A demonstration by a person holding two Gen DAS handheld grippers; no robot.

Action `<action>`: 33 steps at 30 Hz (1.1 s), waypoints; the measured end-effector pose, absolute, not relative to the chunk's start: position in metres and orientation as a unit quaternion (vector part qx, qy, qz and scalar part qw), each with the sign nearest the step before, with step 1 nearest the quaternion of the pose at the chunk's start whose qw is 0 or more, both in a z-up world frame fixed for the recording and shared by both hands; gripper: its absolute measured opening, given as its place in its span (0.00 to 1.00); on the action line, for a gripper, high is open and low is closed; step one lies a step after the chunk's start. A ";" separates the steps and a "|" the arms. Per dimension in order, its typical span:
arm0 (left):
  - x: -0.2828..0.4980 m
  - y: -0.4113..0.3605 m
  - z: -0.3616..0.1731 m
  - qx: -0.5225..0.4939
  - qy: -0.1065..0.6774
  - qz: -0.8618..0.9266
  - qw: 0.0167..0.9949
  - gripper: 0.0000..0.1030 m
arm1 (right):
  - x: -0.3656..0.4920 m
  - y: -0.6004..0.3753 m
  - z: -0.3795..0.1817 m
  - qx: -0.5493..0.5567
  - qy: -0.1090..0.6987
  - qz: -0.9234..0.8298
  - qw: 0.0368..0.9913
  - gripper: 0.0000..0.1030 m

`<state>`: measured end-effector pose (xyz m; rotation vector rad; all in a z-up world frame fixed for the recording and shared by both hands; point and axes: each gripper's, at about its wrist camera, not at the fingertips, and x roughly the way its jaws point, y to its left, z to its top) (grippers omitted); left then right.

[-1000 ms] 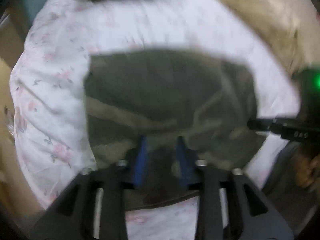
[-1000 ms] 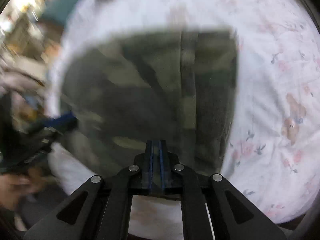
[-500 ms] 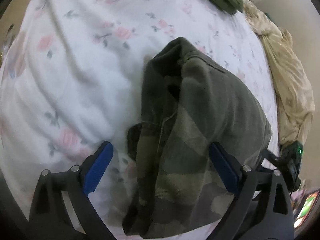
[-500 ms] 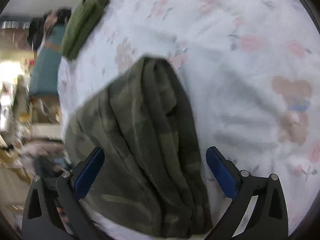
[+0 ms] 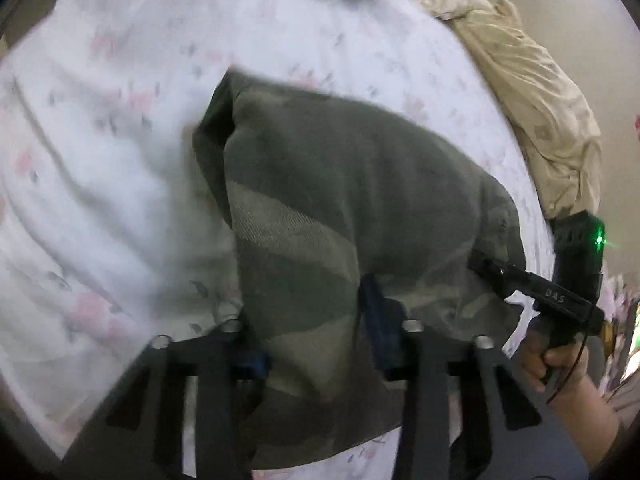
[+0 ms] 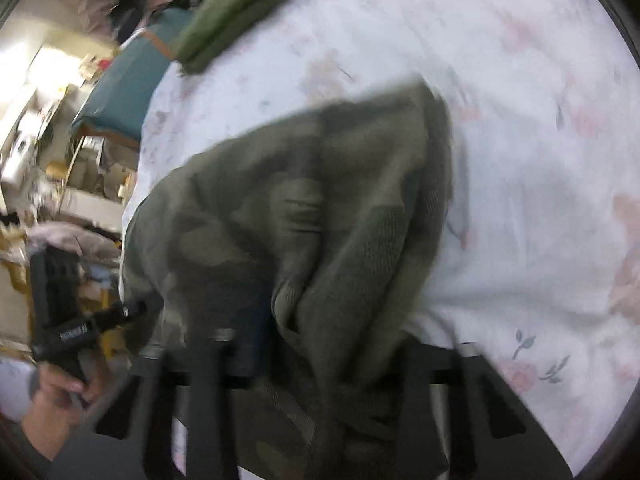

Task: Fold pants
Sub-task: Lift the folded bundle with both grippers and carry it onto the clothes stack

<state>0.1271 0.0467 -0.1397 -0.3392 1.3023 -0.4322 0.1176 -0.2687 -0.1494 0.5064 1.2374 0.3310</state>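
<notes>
The camouflage green pants (image 5: pixel 340 208) lie folded in a thick bundle on the white floral bedsheet (image 5: pixel 100 184). My left gripper (image 5: pixel 316 340) has its jaws closing around the bundle's near left edge, with cloth bunched between the blue pads. My right gripper (image 6: pixel 320 336) likewise has its jaws closed in on the bundle's near right edge (image 6: pixel 340 240); cloth covers its fingertips. The right gripper's body shows in the left wrist view (image 5: pixel 552 292), and the left gripper's body in the right wrist view (image 6: pixel 72 328).
A folded olive-green garment (image 6: pixel 236 12) lies at the far end of the bed. A crumpled beige blanket (image 5: pixel 528 80) lies along the right side. A teal bench (image 6: pixel 124 88) and cluttered furniture stand beyond the bed's left edge.
Half a second ago both grippers stood wide open around the bundle's edges. Now both have closed in on the cloth, and the bundle looks lifted at its near edge.
</notes>
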 end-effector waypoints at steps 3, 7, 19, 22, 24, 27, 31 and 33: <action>0.119 0.048 -0.109 -0.164 0.564 -0.204 0.784 0.25 | 0.112 -0.272 -0.124 0.237 0.541 0.156 0.792 0.20; 0.116 0.055 -0.064 -0.152 0.518 -0.210 0.815 0.25 | 0.113 -0.272 -0.081 0.257 0.488 0.180 0.814 0.20; 0.278 0.071 0.013 -0.142 0.444 -0.199 0.862 0.25 | 0.279 -0.248 0.000 0.219 0.442 0.203 0.846 0.20; 0.352 0.077 0.010 -0.171 0.437 -0.184 0.864 0.25 | 0.351 -0.241 0.002 0.205 0.444 0.192 0.851 0.20; 0.404 0.079 0.009 -0.165 0.429 -0.178 0.870 0.25 | 0.402 -0.234 0.004 0.194 0.441 0.187 0.856 0.20; 0.491 0.089 0.002 -0.178 0.424 -0.164 0.873 0.26 | 0.479 -0.221 0.004 0.161 0.439 0.179 0.866 0.20; 0.571 0.091 -0.025 -0.150 0.415 -0.146 0.885 0.26 | 0.576 -0.204 -0.007 0.123 0.439 0.148 0.878 0.20; 0.595 0.093 -0.047 -0.148 0.416 -0.131 0.888 0.26 | 0.613 -0.194 -0.023 0.105 0.448 0.130 0.878 0.20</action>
